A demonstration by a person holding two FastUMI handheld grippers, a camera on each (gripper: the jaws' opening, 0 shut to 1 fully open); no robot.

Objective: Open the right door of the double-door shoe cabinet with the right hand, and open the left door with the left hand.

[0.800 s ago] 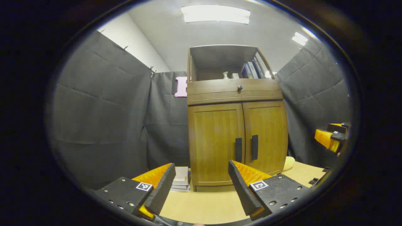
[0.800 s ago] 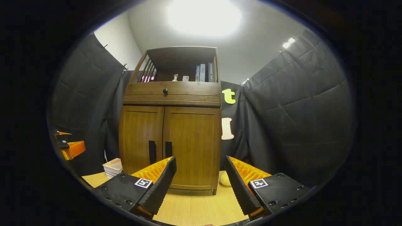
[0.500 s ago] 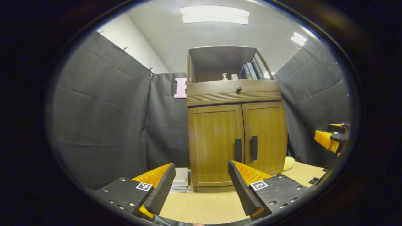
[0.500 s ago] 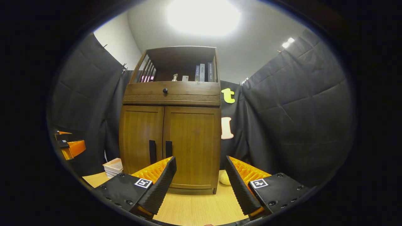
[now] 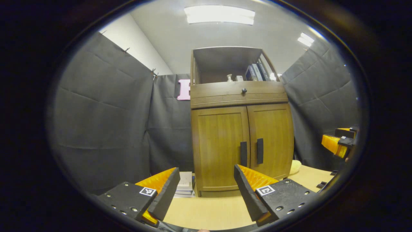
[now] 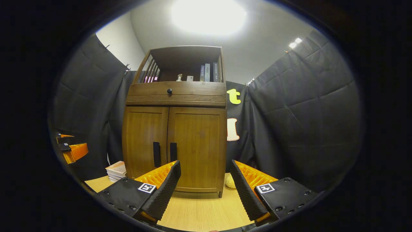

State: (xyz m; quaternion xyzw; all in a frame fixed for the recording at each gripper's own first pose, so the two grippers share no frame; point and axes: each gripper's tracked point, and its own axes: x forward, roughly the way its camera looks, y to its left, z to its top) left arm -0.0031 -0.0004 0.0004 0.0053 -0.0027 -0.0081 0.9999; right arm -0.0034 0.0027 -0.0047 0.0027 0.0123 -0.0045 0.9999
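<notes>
Pale wooden tabletop (image 5: pixel 209 209) carries the brown double-door shoe cabinet (image 5: pixel 239 129), doors closed, at centre frame, while I hold left gripper (image 5: pixel 206 193) and right gripper (image 6: pixel 206 190) wide, empty.

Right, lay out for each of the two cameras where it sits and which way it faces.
Left gripper view: rides on the left gripper, facing the shoe cabinet from its left front; own open fingers at the bottom, the right gripper at the right edge.
Right gripper view: rides on the right gripper, facing the cabinet from its right front; own open fingers at the bottom, the left gripper at the left edge.
Shared: cabinet with both doors closed, stack of books beside it, wooden table.
</notes>
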